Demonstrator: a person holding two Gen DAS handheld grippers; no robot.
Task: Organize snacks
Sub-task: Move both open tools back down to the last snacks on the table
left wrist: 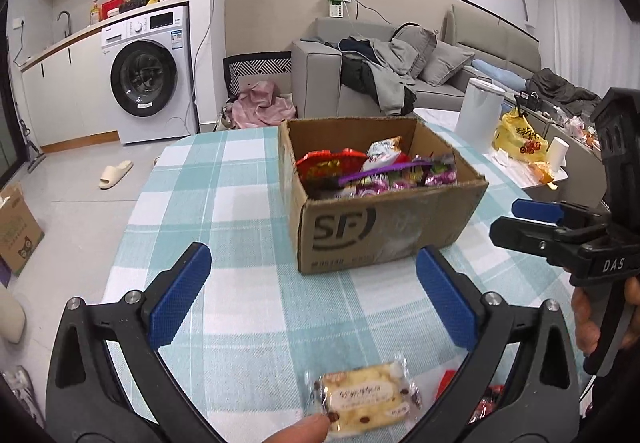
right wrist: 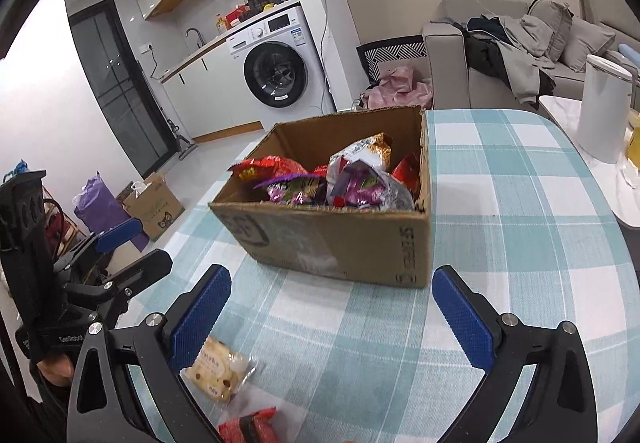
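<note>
I see the left gripper (left wrist: 312, 299) with jaws spread wide and nothing between the blue pads (left wrist: 180, 295). The cake pack (left wrist: 362, 401) lies on the table (left wrist: 240, 203) at 6 o'clock of that gripper, below the pad tips and inside the arc of the jaw arms; I cannot tell if it touches them. A fingertip (left wrist: 308, 429) rests at its lower left corner. The box (left wrist: 380, 219) stands at 12 o'clock, just past the pad tips.

I see the right gripper (right wrist: 332, 315) also spread wide and holding nothing. In the right wrist view the cake pack (right wrist: 218, 369) lies at 8 o'clock, partly under the left pad (right wrist: 200, 319). A red pack (right wrist: 248, 425) lies at 6 o'clock, near the frame edge. The box (right wrist: 340, 243) stands at 12 o'clock.

Writing: the box front carries a dark "SF" logo (left wrist: 340, 229); a line of small print below it is unreadable. The right gripper body (left wrist: 592, 243), seen from the left wrist, reads "DAS". The cake pack label carries characters too small to read.

Count: one box, open at the top, holding a heap of red, purple and white snack packs (left wrist: 376, 171) that I cannot number exactly. Two packs lie loose on the checked cloth: one cake pack, one red pack. Two grippers.
</note>
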